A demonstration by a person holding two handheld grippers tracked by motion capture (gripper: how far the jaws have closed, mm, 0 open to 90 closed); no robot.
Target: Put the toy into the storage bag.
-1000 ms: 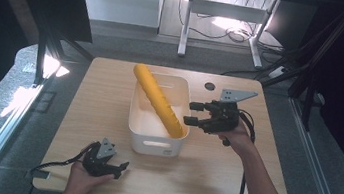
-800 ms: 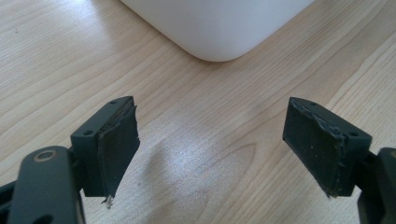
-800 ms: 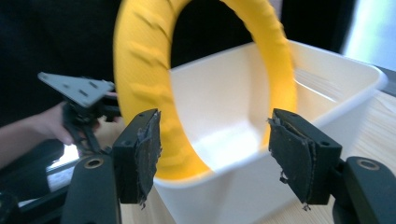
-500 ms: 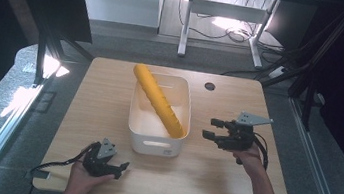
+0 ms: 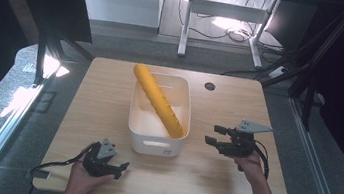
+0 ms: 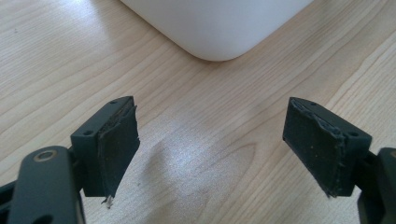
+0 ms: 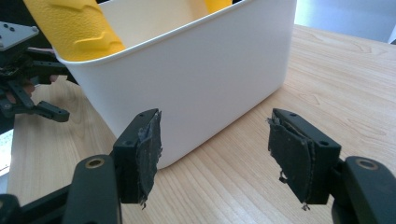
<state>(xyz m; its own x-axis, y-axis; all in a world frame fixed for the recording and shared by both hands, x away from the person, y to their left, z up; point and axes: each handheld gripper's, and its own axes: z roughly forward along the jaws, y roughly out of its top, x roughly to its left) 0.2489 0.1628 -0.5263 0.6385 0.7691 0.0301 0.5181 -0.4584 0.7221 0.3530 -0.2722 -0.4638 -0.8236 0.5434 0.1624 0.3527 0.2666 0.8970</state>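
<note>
Resting low at the table's [image 5: 110, 94] near edge, the left gripper [image 5: 118, 166] gapes wide and empty; further up, the right gripper [image 5: 214, 135] is equally spread, holding nothing, beside the white bin [image 5: 155, 148] where the yellow roller [image 5: 158, 100] leans across the far rim

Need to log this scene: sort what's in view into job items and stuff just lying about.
Job items: yellow roll, white bin, left tool, right tool.
Lying about: table with its grommet hole, cables on the floor beyond.
</note>
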